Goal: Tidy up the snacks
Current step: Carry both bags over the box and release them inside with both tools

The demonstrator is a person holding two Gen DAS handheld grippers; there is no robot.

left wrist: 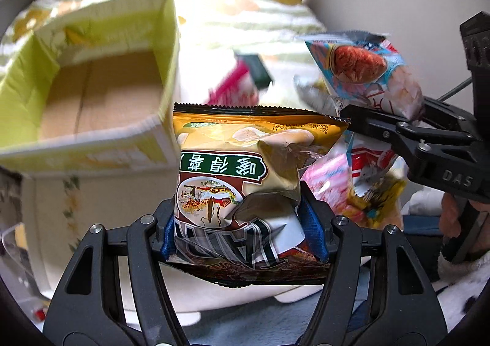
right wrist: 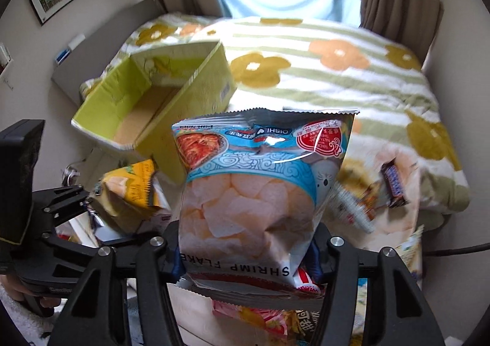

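Left wrist view peers steeply down, close over its gold snack bag (left wrist: pixel 235 168). Right wrist view tilts down beside it, shrimp flakes bag (right wrist: pixel 260 192) close. Both share the green cardboard box (left wrist: pixel 101 94) and the flowered bedspread (right wrist: pixel 337 82).

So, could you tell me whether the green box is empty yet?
Empty: the green box shows only bare cardboard floor in both views; no snacks inside.

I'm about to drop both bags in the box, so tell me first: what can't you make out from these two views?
- Box floor, near part: hidden by its front wall, both views.
- Snacks under the shrimp bag: covered by it, right view.
- Loose packets on the bed: too blurred to read, left view.
- Gold bag bottom edge: hidden behind the left gripper.
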